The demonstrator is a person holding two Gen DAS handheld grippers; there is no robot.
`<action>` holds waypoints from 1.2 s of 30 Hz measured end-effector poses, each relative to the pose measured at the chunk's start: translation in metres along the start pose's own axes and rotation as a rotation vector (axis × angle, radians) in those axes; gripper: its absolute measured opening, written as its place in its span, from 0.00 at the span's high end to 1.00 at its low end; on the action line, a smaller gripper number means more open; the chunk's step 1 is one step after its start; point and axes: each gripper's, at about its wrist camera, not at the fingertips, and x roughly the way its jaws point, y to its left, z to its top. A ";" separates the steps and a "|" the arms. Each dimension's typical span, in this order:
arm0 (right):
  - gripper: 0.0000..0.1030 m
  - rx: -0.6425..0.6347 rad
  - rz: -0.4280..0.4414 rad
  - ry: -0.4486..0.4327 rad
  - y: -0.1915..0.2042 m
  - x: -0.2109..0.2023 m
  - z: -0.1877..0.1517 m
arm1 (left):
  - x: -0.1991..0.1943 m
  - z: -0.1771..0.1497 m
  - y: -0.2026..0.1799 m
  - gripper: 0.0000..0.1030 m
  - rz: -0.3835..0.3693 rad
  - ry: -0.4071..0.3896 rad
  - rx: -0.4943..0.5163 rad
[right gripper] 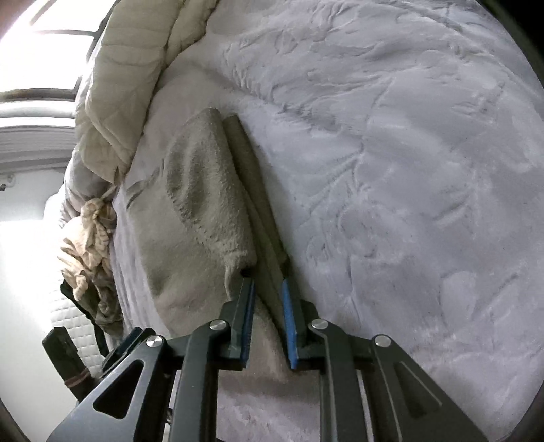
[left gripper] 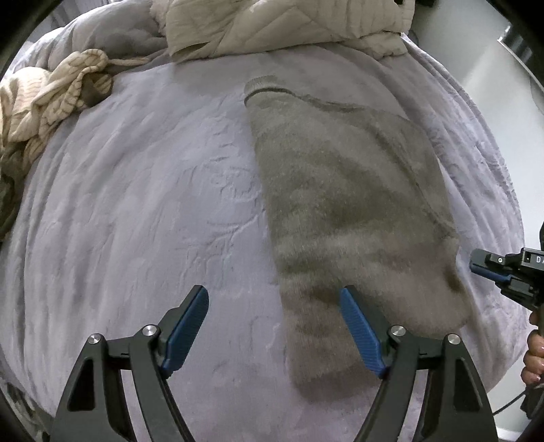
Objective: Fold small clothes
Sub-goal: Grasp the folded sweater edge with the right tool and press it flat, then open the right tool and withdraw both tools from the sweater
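A: Fleece [left gripper: 343, 204], grey-brown and fuzzy: one small garment lying flat on the pale grey bedspread [left gripper: 136, 204], folded lengthwise, with a ribbed cuff [left gripper: 260, 83] at its far end.

B: And from the other side?

A: In the right wrist view the same fleece [right gripper: 204, 190] shows as stacked layers, a smoother darker band [right gripper: 251, 176] running along its edge next to the bedspread [right gripper: 408, 170].

B: Who has hold of it?

A: The right gripper [right gripper: 267, 285]. Its blue-padded fingers [right gripper: 288, 306] stand a narrow gap apart with the near edge of the fleece running in between them; they look pinched on the cloth, though whether the pads press it fully I cannot tell. In the left view that gripper [left gripper: 482, 268] comes in from the right edge beside the garment, with a hand [left gripper: 535, 353] on its handle.

B: The left one?

A: The left gripper [left gripper: 273, 295] is spread wide, holding nothing. Its right finger [left gripper: 360, 326] sits over the near end of the fleece, the left one over bare bedspread.

B: Around that?

A: A beige quilted blanket [left gripper: 272, 27] is bunched at the far end of the bed, and a crumpled cream striped garment [left gripper: 44, 98] lies at the far left, well apart from the fleece.
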 end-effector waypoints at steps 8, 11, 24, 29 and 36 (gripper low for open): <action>0.48 -0.039 -0.018 0.041 0.000 -0.005 -0.010 | -0.006 -0.014 -0.014 0.22 0.026 0.036 -0.005; 0.43 -0.059 -0.015 0.052 0.001 -0.005 -0.012 | -0.007 -0.017 -0.020 0.00 0.043 0.035 0.007; 0.19 -0.172 -0.027 0.047 0.011 -0.006 -0.003 | 0.006 -0.019 -0.011 0.01 0.018 0.109 -0.082; 0.00 -0.288 -0.069 0.023 0.024 -0.004 -0.003 | 0.011 -0.021 -0.006 0.00 -0.001 0.130 -0.105; 0.00 -0.362 -0.142 0.115 0.032 0.014 0.006 | 0.015 -0.013 0.000 0.00 0.015 0.130 -0.135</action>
